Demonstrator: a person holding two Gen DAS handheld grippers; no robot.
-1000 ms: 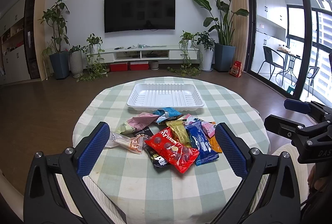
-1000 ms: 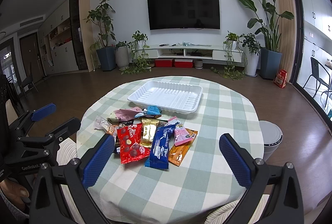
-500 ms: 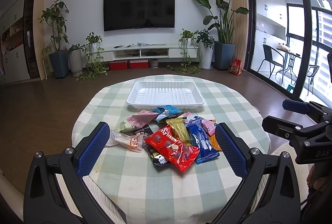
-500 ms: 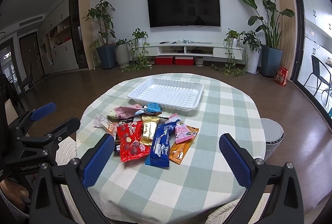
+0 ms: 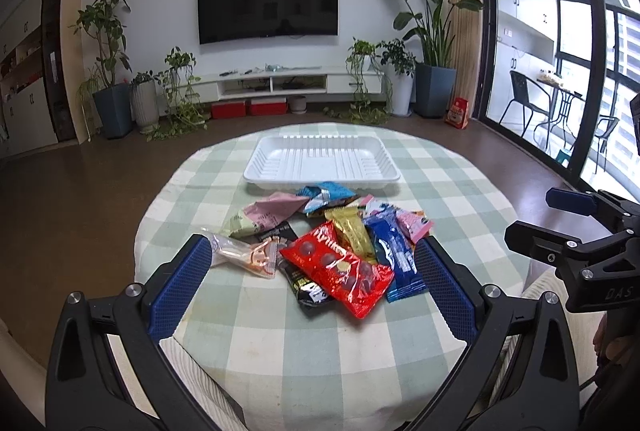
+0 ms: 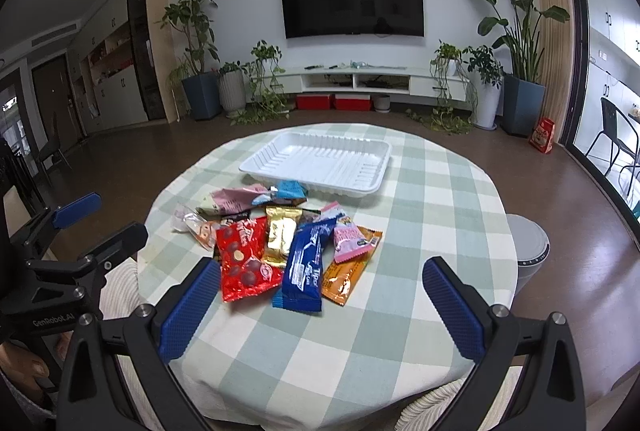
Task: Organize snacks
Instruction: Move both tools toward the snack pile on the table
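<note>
Left wrist view: left gripper [image 5: 312,279] hangs above the near edge of the round table with green-and-white checked cloth [image 5: 280,343], jaws spread wide, holding nothing. Right gripper [image 6: 320,299] likewise wide apart and empty.

Landmark: white ribbed plastic tray [image 5: 280,167], bare, at the far middle of the table.

Snack pile lies just in front of the tray, left to right:
- clear crinkled wrapper with orange print [image 5: 244,255], front-left of the tray
- pale pink sachet [image 5: 272,209], close to the tray's front rim
- red glossy bag of chocolate balls [image 5: 340,267], farthest from the tray
- gold foil bar [image 5: 350,231]
- blue long biscuit packet [image 5: 394,255]
- orange flat pouch [image 6: 346,277], front-right of the tray

Risks (judgement):
- packets overlap, so one pinch may drag a neighbour along
- glossy film could slip from the blue pads
- flat packs lie flush; fingers may snag the cloth.
</note>
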